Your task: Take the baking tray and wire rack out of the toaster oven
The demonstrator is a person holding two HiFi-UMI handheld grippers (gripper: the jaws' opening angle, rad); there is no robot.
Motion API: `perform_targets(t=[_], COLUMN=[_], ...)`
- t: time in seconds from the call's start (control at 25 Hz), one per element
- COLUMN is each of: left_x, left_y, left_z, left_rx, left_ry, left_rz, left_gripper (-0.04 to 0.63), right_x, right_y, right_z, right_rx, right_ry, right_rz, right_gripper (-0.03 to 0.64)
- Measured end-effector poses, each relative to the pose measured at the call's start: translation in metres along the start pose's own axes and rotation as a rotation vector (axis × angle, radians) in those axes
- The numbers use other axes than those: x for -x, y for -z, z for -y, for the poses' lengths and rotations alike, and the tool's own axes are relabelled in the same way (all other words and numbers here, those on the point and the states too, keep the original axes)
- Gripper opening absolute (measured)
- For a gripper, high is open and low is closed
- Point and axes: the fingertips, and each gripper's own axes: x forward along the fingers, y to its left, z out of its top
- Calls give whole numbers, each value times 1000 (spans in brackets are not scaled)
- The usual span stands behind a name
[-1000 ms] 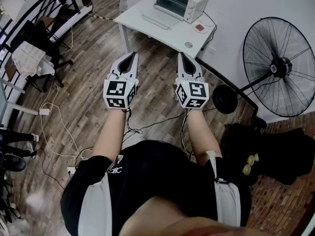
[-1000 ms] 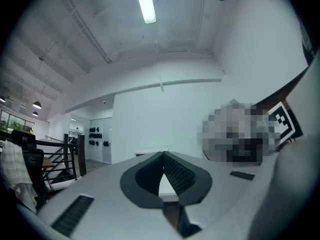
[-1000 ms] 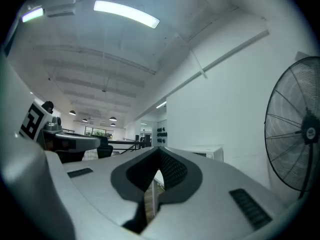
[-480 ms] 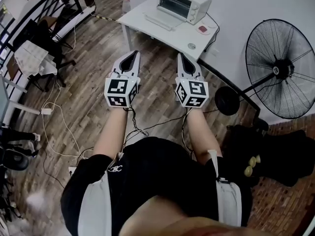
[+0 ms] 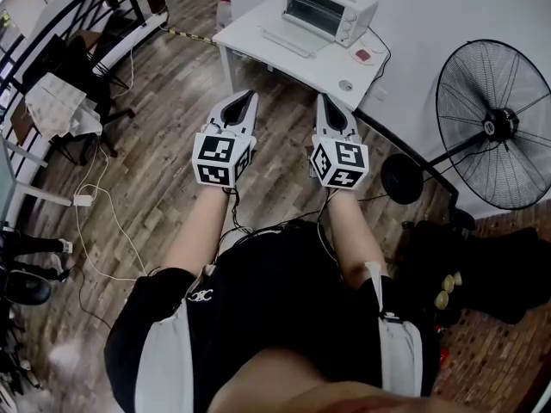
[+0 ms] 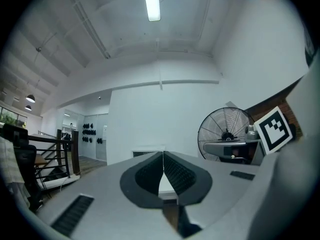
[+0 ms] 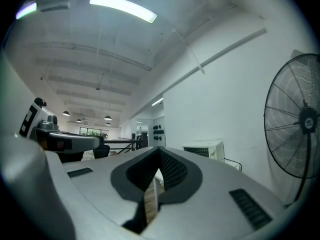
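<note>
Holding left gripper (image 5: 250,95) and right gripper (image 5: 324,98) out side by side, both empty.
Fingers (image 6: 145,176) pressed together on each; oven (image 5: 330,9) sits on the bench (image 5: 284,58) well ahead, door open, tray and rack too small to spot.

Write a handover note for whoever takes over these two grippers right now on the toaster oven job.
Left gripper: fingers shut, empty, held level in front of the body.
Right gripper: fingers shut, empty, beside the left.
Toaster oven: on the white table ahead, with bare floor between it and the grippers. Its door looks folded down. The baking tray and wire rack can't be made out from here.
Done: nothing taken out.
Left: step up to the table, then pull out the tray and the rack.
</note>
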Motion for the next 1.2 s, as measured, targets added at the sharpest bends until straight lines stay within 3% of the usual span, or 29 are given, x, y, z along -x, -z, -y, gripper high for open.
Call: perform_targets(t=[0.32, 0.52, 0.72, 1.2], left_x=[-34, -84, -157, -368], left_y=[13, 25, 29, 25], left_z=[-22, -52, -84, -159], left_rx=[37, 8, -31, -2], left_ry=[-1, -4, -22, -11], left_rz=[17, 2, 7, -9], left_gripper=[12, 12, 12, 12], right_x=[-38, -94, -172, -358], right_y=[5, 11, 20, 31], right_z=[13, 37, 75, 193], right_rx=[22, 10, -15, -22], right_ry=[6, 16, 24, 78], right_rz=[30, 46, 55, 15], right_gripper=[3, 3, 3, 3])
